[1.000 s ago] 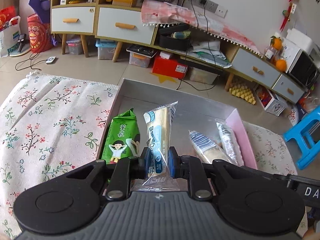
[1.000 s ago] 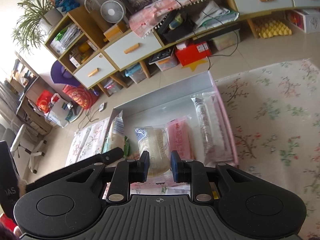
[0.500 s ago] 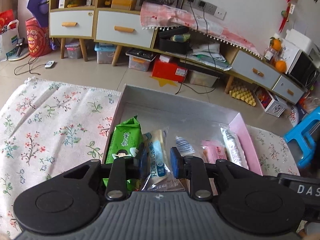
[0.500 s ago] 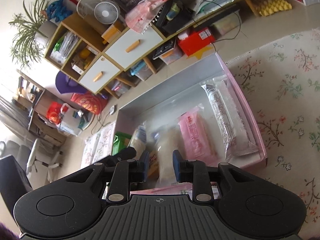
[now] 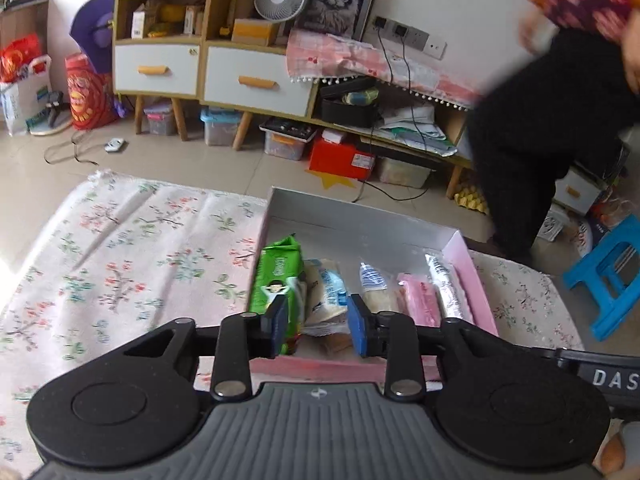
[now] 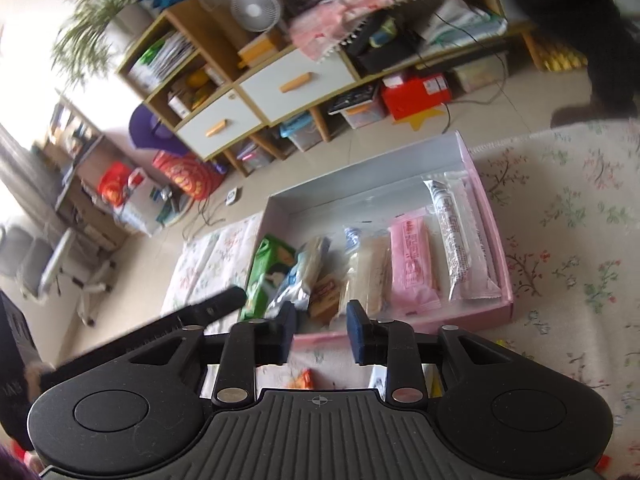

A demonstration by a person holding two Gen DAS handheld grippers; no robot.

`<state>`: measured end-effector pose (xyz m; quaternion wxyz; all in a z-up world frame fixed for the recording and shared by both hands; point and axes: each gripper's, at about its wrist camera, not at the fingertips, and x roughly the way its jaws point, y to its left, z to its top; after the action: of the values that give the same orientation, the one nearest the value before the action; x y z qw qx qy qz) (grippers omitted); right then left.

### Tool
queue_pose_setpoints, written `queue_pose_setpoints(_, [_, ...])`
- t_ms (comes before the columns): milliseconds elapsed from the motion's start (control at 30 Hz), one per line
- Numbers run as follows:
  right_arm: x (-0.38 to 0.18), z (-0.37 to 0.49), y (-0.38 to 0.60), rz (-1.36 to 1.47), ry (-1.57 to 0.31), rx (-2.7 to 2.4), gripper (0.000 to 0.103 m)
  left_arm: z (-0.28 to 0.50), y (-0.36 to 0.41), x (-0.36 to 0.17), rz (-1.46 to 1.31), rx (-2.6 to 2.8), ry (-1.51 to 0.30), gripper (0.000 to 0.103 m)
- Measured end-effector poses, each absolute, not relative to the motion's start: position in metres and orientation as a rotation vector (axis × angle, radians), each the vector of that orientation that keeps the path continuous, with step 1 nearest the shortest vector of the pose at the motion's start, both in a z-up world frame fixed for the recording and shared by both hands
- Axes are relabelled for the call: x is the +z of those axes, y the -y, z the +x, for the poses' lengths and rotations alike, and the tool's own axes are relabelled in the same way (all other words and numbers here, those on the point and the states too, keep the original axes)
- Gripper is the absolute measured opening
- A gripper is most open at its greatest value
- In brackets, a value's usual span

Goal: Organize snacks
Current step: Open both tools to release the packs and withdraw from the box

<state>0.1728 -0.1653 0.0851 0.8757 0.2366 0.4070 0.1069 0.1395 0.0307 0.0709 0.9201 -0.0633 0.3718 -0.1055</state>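
Observation:
A pink box with a grey inside stands on the floral cloth and holds several snack packs in a row. From the left lie a green pack, a white and blue pack, a striped clear pack, a pink pack and a long clear pack. My left gripper is open and empty above the box's near edge. The box and my open, empty right gripper show in the right wrist view, with a small brown pack just beyond it.
A floral cloth covers the table. Loose snack packs lie on it under my right gripper. A person in black stands at the far right, beside a blue stool. Shelves and drawers line the wall.
My left gripper has let go of the white and blue pack, which now lies in the box, and opened wide. Both grippers have drawn back from the box. A person has stepped in.

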Motion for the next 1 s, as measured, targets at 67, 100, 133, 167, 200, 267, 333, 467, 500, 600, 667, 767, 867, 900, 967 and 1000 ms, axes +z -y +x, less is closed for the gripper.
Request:
queue_pose_setpoints(67, [0.092,0.161,0.161,0.435,-0.832,0.237,0.034,0.131,-0.035,0.073,-0.133,-0.210,-0.758,0.033])
queue_pose_setpoints(100, [0.095,0.155,0.161,0.410,-0.822,0.243,0.035,0.128,-0.038,0.074,-0.136,-0.211,-0.759,0.034])
queue_pose_setpoints(133, [0.098,0.148,0.160,0.391,-0.814,0.246,0.036,0.126,-0.040,0.075,-0.135,-0.214,-0.757,0.035])
queue_pose_setpoints(167, [0.101,0.141,0.160,0.377,-0.808,0.247,0.040,0.123,-0.041,0.076,-0.128,-0.215,-0.753,0.036])
queue_pose_setpoints(200, [0.103,0.135,0.160,0.368,-0.803,0.247,0.043,0.119,-0.042,0.077,-0.116,-0.209,-0.748,0.039])
queue_pose_setpoints(267, [0.106,0.124,0.162,0.358,-0.796,0.243,0.047,0.110,-0.045,0.077,-0.096,-0.190,-0.742,0.043])
queue_pose_setpoints(333, [0.108,0.115,0.164,0.343,-0.793,0.239,0.047,0.102,-0.046,0.077,-0.102,-0.189,-0.747,0.048])
queue_pose_setpoints(467, [0.109,0.098,0.167,0.333,-0.792,0.226,0.047,0.088,-0.043,0.075,-0.105,-0.209,-0.760,0.054])
queue_pose_setpoints(500, [0.109,0.094,0.169,0.337,-0.792,0.225,0.047,0.085,-0.043,0.075,-0.100,-0.209,-0.757,0.056])
queue_pose_setpoints(600, [0.110,0.081,0.170,0.324,-0.787,0.221,0.050,0.078,-0.044,0.074,-0.085,-0.198,-0.753,0.065])
queue_pose_setpoints(667, [0.112,0.072,0.169,0.298,-0.772,0.224,0.055,0.070,-0.046,0.071,-0.089,-0.189,-0.760,0.070])
queue_pose_setpoints(767, [0.114,0.058,0.165,0.251,-0.752,0.228,0.060,0.064,-0.052,0.066,-0.120,-0.197,-0.786,0.072])
queue_pose_setpoints(867, [0.114,0.049,0.165,0.233,-0.750,0.237,0.062,0.059,-0.057,0.063,-0.151,-0.198,-0.808,0.075])
queue_pose_setpoints(900, [0.114,0.046,0.165,0.231,-0.752,0.238,0.062,0.058,-0.058,0.063,-0.156,-0.191,-0.812,0.077])
queue_pose_setpoints(967, [0.114,0.041,0.166,0.226,-0.749,0.238,0.062,0.055,-0.061,0.063,-0.164,-0.181,-0.813,0.079])
queue_pose_setpoints(1000, [0.114,0.038,0.167,0.226,-0.747,0.236,0.062,0.053,-0.063,0.063,-0.170,-0.178,-0.813,0.080])
